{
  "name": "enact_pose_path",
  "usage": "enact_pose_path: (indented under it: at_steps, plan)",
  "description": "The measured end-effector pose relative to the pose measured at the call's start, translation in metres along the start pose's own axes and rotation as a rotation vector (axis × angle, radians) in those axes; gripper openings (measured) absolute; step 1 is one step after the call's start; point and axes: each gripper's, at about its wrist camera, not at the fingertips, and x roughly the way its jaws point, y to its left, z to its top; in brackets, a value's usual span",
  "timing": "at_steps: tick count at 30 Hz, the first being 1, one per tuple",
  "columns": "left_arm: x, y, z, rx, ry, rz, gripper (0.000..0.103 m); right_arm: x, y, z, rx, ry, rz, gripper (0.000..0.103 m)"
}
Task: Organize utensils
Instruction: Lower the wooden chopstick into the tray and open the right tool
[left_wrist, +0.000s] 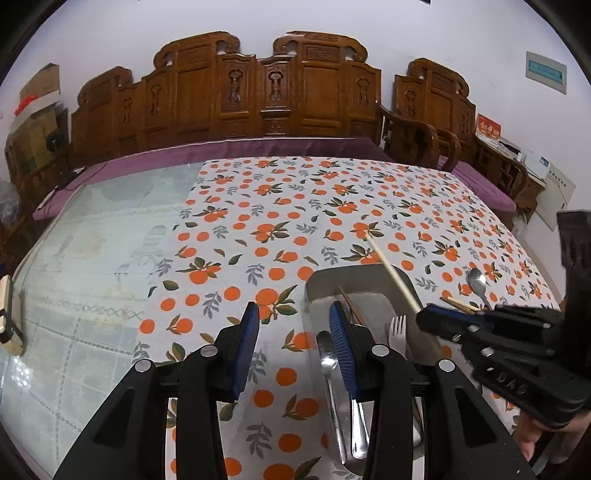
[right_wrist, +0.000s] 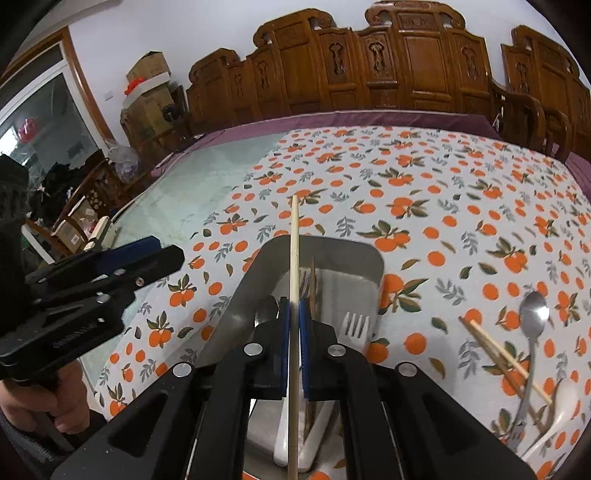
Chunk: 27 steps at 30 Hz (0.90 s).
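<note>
Right wrist view: right gripper (right_wrist: 294, 325), jaws clamped on a pale chopstick (right_wrist: 294, 258) above the metal tray (right_wrist: 369, 258). Left gripper (left_wrist: 293, 332), jaws half apart, empty. Step: depositing. Next: lower, release among tray utensils.

One metal tray (right_wrist: 255, 280). One pale chopstick (right_wrist: 294, 258) held up over it. In the tray: two dark chopsticks (right_wrist: 316, 291), one white fork (right_wrist: 354, 325), one metal fork (right_wrist: 304, 280), one metal spoon (right_wrist: 266, 312), one white handle (right_wrist: 283, 424) (its head hidden, kind cannot be told). On the tabletop right of the tray: one metal spoon (right_wrist: 533, 314), two pale chopsticks (right_wrist: 495, 343), one white spoon (right_wrist: 557, 410), plus a dark stick or two beneath (count unclear). Two grippers in all.
</note>
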Motion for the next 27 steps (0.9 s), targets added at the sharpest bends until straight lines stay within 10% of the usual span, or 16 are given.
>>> enact_pose_path:
  at_steps: [27]
  plan:
    - [0.005, 0.006, -0.002, 0.006, 0.012, 0.028, 0.037, 0.045, 0.012, -0.019, 0.091, 0.061, 0.074, 0.009]
